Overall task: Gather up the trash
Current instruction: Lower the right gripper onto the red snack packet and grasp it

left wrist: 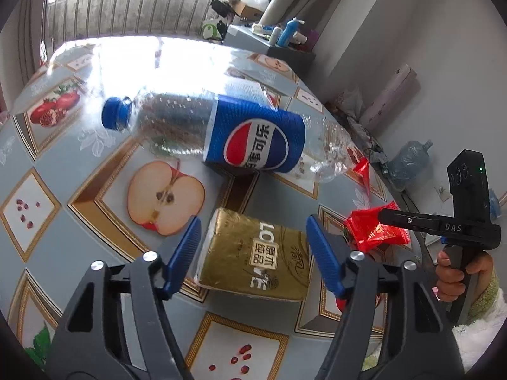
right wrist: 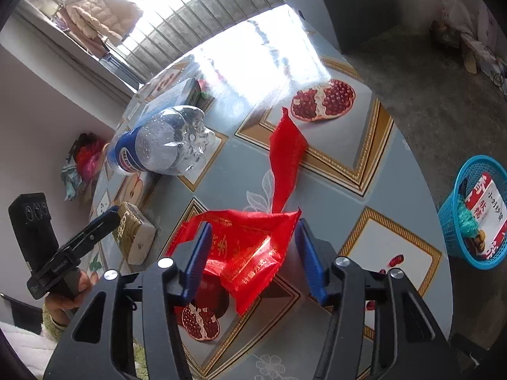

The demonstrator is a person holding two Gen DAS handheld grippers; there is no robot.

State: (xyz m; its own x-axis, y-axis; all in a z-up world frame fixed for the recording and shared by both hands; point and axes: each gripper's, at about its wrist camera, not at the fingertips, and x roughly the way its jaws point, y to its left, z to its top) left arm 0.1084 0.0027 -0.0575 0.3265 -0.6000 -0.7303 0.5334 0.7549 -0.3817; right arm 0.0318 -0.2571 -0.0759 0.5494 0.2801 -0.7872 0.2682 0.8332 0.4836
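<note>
With the left gripper (left wrist: 253, 253) half open around the gold pack (left wrist: 253, 255) and the right gripper (right wrist: 252, 255) half open around the red wrapper (right wrist: 250, 247) beside that pack, neither one gripping yet, the thin wrapper may slip out.

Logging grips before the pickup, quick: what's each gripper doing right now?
Left gripper: open, jaws straddling the gold tissue pack, pads clear of it.
Right gripper: open around the crumpled red plastic bag; contact unclear.

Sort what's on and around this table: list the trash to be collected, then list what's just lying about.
For the job:
- gold tissue pack, between the left gripper fingers
- red plastic bag, between the right gripper fingers
- empty Pepsi bottle
- blue basket, partly filled

Lying about:
- big water jug
- coat at the window
</note>
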